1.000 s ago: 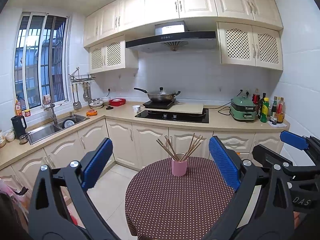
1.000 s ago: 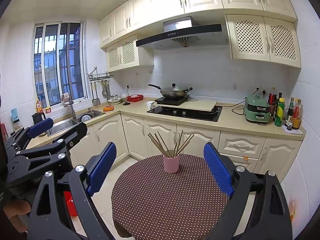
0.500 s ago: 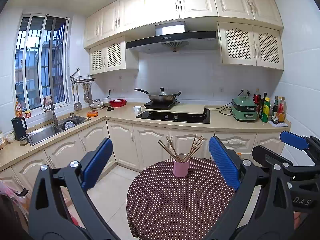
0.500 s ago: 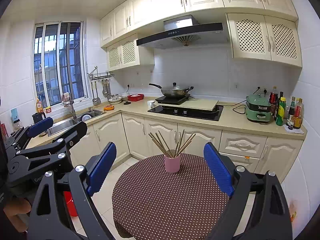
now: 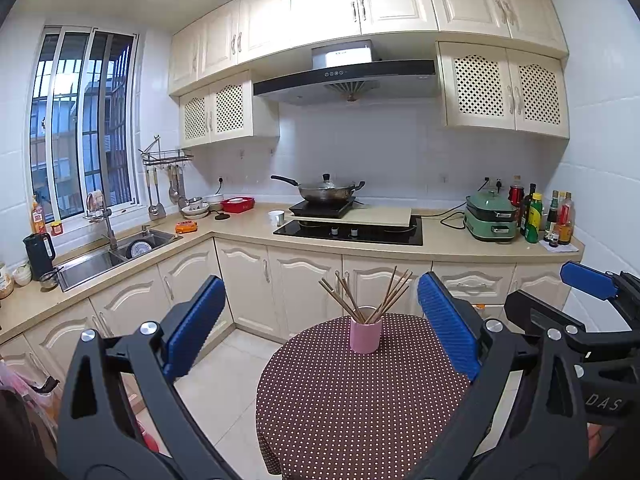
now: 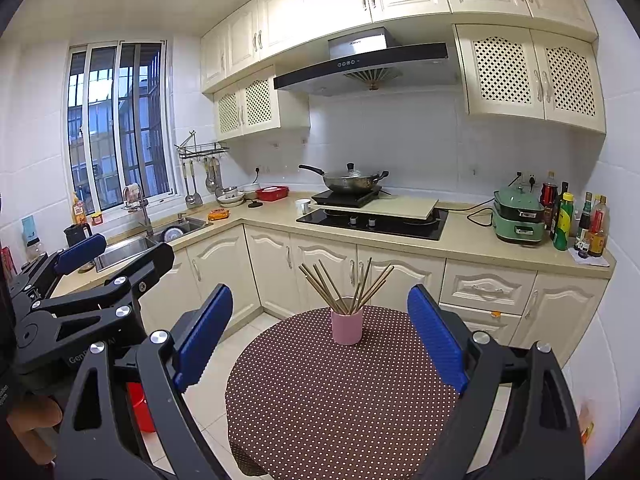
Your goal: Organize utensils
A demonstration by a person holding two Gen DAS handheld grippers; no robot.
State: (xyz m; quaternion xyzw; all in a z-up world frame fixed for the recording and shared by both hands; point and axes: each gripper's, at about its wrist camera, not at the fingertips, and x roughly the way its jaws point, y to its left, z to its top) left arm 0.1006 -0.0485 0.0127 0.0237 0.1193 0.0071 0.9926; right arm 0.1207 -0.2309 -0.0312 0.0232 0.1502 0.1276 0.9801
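A pink cup (image 5: 365, 335) (image 6: 347, 326) stands near the far edge of a round table with a brown dotted cloth (image 5: 360, 408) (image 6: 340, 400). Several wooden chopsticks (image 5: 362, 294) (image 6: 340, 286) fan out of the cup. My left gripper (image 5: 320, 328) is open, held above the near side of the table, with nothing between its blue pads. My right gripper (image 6: 320, 336) is open as well, level with it and short of the cup. Each gripper shows at the edge of the other's view.
An L-shaped counter (image 5: 440, 240) runs behind the table with a hob and wok (image 5: 326, 190), a green cooker (image 5: 491, 218), bottles (image 5: 558, 216) and a sink (image 5: 108, 254). Ladles hang on a wall rack (image 5: 166, 160). A red bucket (image 6: 140, 406) stands on the tiled floor at the left.
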